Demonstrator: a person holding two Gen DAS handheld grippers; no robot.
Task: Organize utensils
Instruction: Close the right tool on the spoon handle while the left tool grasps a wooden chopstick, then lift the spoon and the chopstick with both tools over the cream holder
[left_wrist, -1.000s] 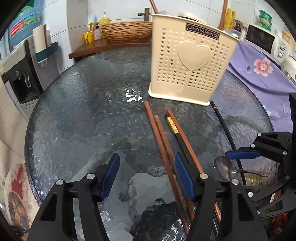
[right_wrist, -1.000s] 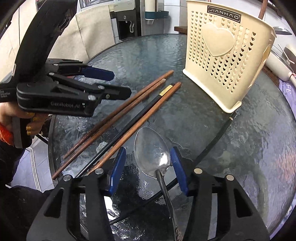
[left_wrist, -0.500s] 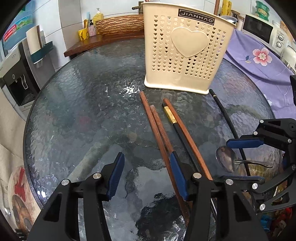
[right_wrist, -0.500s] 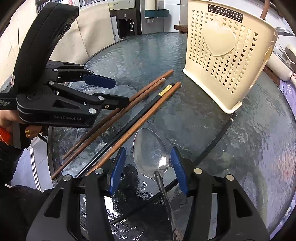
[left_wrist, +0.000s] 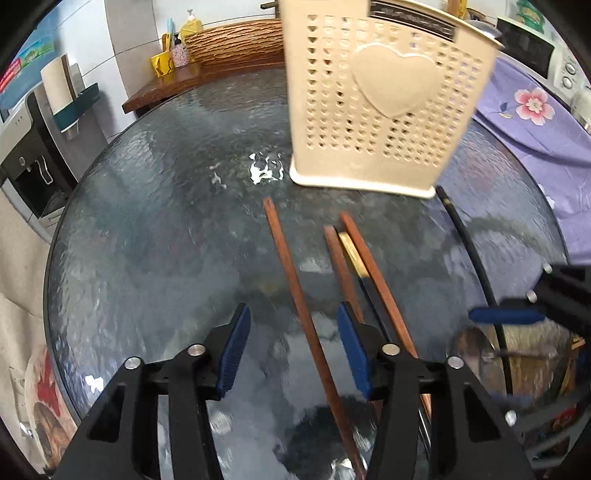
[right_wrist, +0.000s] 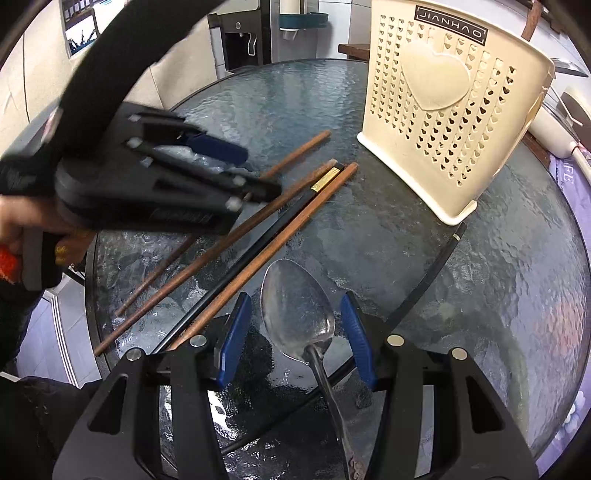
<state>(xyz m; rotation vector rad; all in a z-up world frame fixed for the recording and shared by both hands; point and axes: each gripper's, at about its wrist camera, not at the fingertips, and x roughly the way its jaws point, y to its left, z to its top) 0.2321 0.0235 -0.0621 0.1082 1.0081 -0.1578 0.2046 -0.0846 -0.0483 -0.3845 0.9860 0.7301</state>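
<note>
light: even indoor, moderately bright | glare: white glint on glass table near its far edge | blur: left gripper motion-smeared in right view | distortion: fisheye bending, dark corners

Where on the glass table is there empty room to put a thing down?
Bare glass lies on the table left of the brown chopsticks, out to the rim. More lies right of the thin black stick, below the cream basket. It is crowded in the middle, where chopsticks, spoon and both claws sit.
</note>
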